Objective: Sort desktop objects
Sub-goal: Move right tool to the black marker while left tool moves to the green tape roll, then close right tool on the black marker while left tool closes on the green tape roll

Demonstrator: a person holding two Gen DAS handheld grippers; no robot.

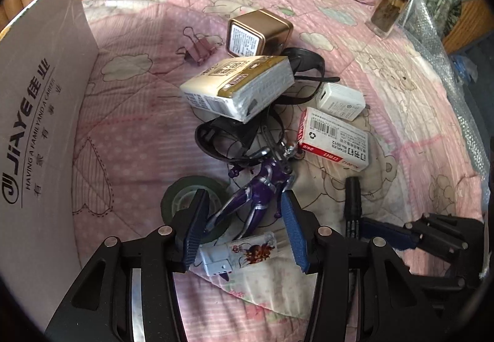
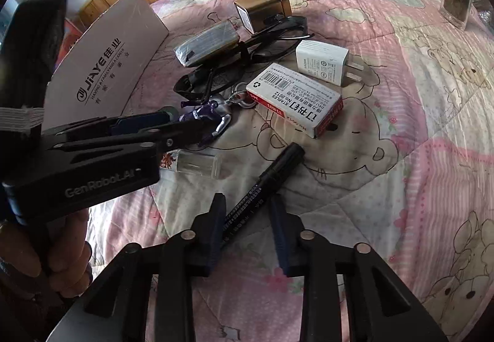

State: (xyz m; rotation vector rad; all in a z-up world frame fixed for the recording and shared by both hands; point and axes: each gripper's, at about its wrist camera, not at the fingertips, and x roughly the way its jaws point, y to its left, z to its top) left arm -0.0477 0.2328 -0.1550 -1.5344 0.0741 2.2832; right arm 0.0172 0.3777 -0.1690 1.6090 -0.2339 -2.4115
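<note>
A pile of small objects lies on a pink quilt. My left gripper [image 1: 244, 221] is open, its fingers either side of a purple figure keychain [image 1: 259, 190], with a tape roll [image 1: 182, 196] at the left finger and a small printed box [image 1: 240, 255] below. My right gripper [image 2: 248, 227] is open around the rear end of a black marker [image 2: 262, 184]. The left gripper also shows in the right wrist view [image 2: 160, 125]. A staples box [image 2: 296, 98], a white charger [image 2: 321, 62], black glasses [image 1: 222, 138], a tissue pack [image 1: 237, 85] and a gold tin [image 1: 256, 31] lie beyond.
A grey cardboard box wall [image 1: 40, 113] stands at the left. A pink binder clip [image 1: 200, 48] lies behind the pile. A glass jar [image 1: 390, 5] stands at the far right by bubble wrap. A wooden wall runs behind the quilt.
</note>
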